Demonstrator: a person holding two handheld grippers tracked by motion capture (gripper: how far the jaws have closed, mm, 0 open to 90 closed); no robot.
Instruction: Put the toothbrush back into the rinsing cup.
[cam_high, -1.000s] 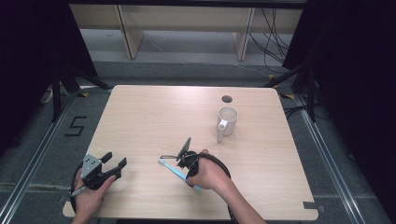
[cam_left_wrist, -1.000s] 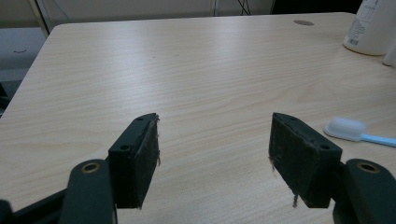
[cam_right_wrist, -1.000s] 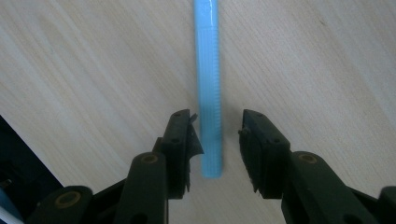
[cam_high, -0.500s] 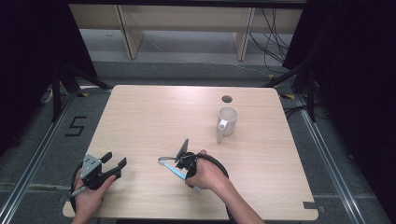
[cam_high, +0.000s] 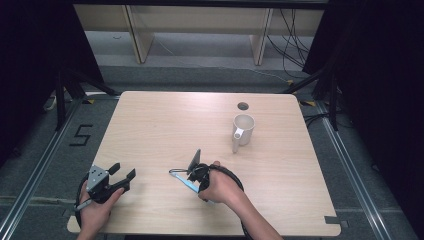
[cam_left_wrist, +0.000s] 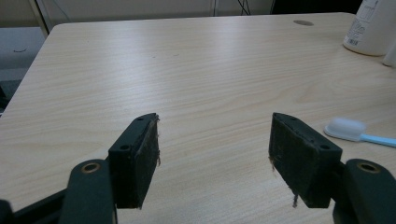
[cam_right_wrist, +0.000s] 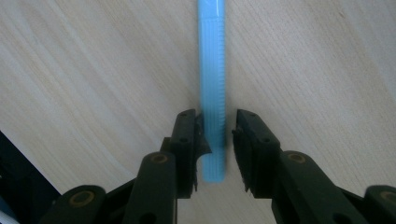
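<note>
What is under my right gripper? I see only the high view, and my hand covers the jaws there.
Observer: A light blue toothbrush. Its handle lies flat on the table between the jaws of the right gripper.
Operator: Do the pads hold it already?
Observer: Not yet. The jaws have just been closing, but a thin gap shows between the handle and one pad.
Operator: Which end of it is between the jaws?
Observer: The bare end of the handle. The white head shows in the left gripper view, resting on the table.
</note>
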